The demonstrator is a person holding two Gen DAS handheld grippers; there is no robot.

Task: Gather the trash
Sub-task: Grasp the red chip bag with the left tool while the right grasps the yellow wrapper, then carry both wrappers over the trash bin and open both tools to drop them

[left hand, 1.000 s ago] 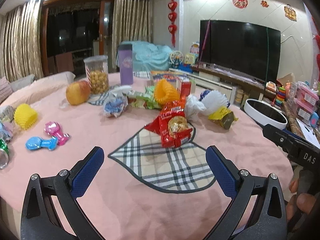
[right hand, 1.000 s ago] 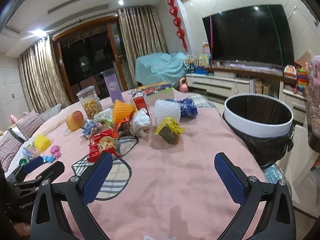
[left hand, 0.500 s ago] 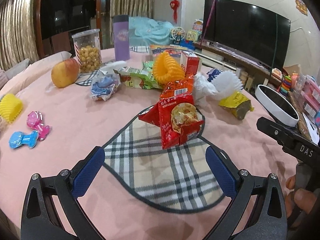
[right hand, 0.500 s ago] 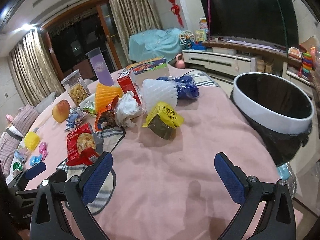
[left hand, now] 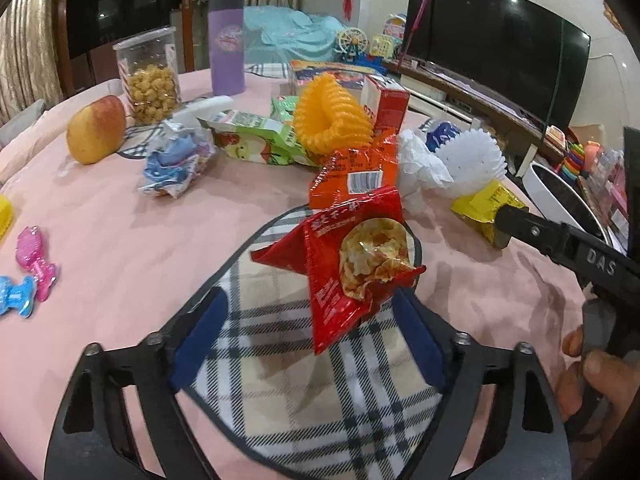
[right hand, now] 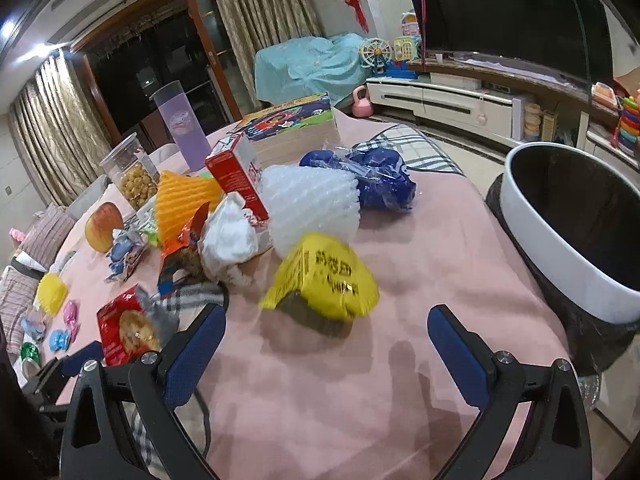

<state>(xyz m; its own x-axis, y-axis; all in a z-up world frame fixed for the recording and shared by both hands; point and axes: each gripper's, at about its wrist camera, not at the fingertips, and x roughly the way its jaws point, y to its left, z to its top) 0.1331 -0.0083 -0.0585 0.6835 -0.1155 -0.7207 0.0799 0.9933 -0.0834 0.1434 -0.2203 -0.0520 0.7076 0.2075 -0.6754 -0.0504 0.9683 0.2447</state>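
Note:
A red snack bag [left hand: 352, 264] lies crumpled on a plaid mat [left hand: 304, 400] on the pink tablecloth. Its lower end reaches between the blue pads of my left gripper [left hand: 308, 332], whose jaws are closing; the pads stand clear of the bag. A yellow packet [right hand: 324, 280] lies just ahead of my right gripper [right hand: 326, 346], which is open with nothing between its fingers. The same red bag [right hand: 128, 328] shows at the lower left of the right wrist view. Behind lie more wrappers, an orange bag [left hand: 352, 176] and a crumpled white tissue [left hand: 420, 160].
A white-rimmed bin [right hand: 560, 264] with a black liner stands off the table's right edge. Farther back are an apple [left hand: 96, 128], a snack jar [left hand: 150, 76], a purple tumbler [left hand: 226, 44], an orange foam net [left hand: 328, 116], a white foam net [right hand: 312, 204] and a red carton [right hand: 236, 176].
Both grippers have come forward and lower over the table. The left jaws have narrowed around the red bag's lower end. The yellow packet is now close ahead of the right gripper.

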